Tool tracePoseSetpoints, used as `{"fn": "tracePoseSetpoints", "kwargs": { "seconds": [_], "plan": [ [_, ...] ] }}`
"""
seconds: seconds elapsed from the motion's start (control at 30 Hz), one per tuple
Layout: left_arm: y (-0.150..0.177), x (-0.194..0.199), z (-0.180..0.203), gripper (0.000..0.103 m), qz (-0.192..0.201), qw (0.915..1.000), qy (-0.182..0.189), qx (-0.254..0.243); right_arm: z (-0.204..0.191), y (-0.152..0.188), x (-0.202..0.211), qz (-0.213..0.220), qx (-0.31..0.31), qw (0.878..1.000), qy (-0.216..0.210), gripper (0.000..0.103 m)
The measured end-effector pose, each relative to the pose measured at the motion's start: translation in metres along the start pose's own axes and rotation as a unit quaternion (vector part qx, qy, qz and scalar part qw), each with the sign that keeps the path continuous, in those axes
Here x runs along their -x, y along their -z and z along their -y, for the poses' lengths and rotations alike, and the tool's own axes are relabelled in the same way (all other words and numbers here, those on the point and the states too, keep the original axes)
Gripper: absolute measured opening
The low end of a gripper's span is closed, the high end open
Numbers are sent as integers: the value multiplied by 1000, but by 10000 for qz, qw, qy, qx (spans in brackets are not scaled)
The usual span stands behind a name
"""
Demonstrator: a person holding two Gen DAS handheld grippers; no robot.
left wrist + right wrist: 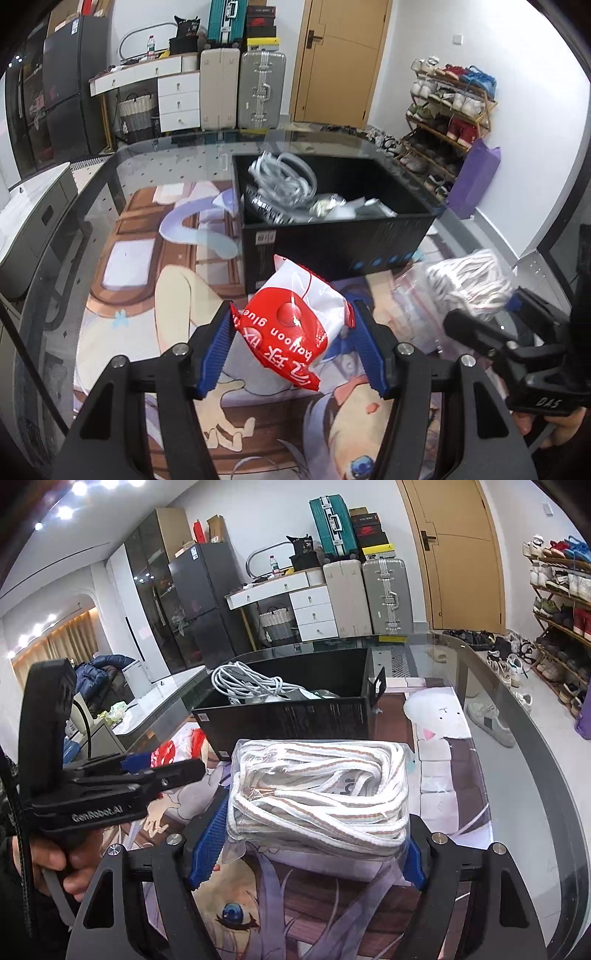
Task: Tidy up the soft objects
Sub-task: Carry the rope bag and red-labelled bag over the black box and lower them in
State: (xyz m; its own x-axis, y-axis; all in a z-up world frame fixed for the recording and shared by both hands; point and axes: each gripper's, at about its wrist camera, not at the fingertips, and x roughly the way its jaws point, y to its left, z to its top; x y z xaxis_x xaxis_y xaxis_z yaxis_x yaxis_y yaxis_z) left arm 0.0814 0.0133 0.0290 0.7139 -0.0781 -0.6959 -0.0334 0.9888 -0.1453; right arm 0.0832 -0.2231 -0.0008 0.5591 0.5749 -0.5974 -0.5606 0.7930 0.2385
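Note:
My left gripper [291, 332] is shut on a red and white balloon glue packet [295, 321] and holds it above the table, in front of the black box [332, 243]. My right gripper [317, 834] is shut on a clear bag of white striped rope [317, 794], also in front of the black box [288, 716]. The rope bag shows at the right of the left wrist view [465, 280]. The box holds coiled white cables [284, 181] and small packets.
The glass table [92, 206] is covered by a printed anime mat [140, 295]. Suitcases, a white desk and a door stand behind. A shoe rack [450, 110] is at the right. The table's curved edge runs along the right in the right wrist view [517, 738].

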Motion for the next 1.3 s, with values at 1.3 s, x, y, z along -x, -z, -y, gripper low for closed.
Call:
{"fn": "tracePoseSetpoints", "kwargs": {
  "seconds": [1.3],
  "plan": [
    [-83, 7, -9, 61, 582, 9975, 402, -92, -12, -103, -43, -23, 613, 9919, 1111, 79]
  ]
}}
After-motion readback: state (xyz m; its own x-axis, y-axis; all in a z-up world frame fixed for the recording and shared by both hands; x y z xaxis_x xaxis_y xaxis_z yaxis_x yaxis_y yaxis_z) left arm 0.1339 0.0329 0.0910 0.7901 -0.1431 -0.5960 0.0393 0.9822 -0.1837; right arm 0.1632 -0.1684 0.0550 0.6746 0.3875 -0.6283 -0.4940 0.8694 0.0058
